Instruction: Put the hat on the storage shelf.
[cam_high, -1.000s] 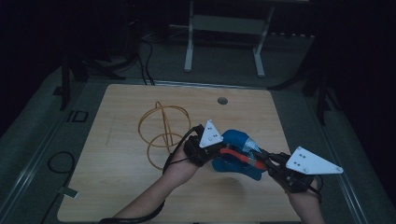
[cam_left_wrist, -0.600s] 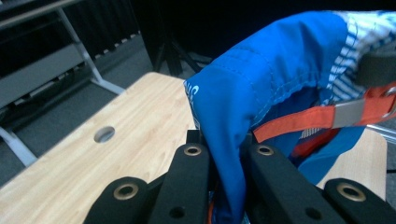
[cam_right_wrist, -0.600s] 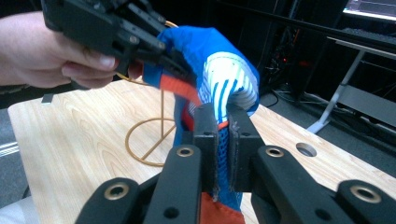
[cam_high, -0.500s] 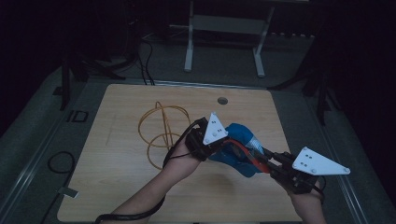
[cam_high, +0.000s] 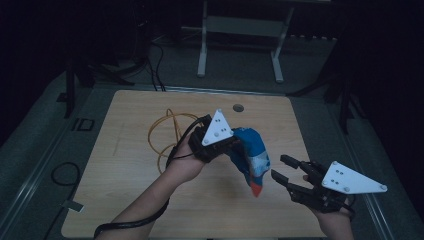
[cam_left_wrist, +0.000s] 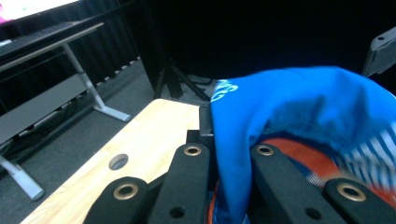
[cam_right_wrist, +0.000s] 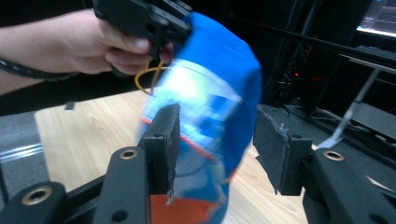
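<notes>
A blue cloth pouch (cam_high: 252, 157) with white and orange print hangs above the wooden table (cam_high: 125, 200). My left gripper (cam_high: 235, 145) is shut on its upper edge, and in the left gripper view the blue fabric (cam_left_wrist: 299, 102) bunches over the closed jaws of my left gripper (cam_left_wrist: 229, 154). My right gripper (cam_high: 281, 168) sits low at the right, just off the pouch's orange tip. Its jaws have just been opening. In the right gripper view the pouch (cam_right_wrist: 215, 70) dangles in the gap of my right gripper (cam_right_wrist: 219, 140), and the pads do not press on it.
A yellow cable loop (cam_high: 167, 132) lies on the table left of the left hand. A round hole (cam_high: 238, 107) sits near the table's far edge. A metal desk frame (cam_high: 240, 25) stands behind, and a black cable (cam_high: 62, 175) lies on the floor at the left.
The right gripper has let go of the pouch and opened. The left gripper has lifted the pouch, which now hangs from it alone.
</notes>
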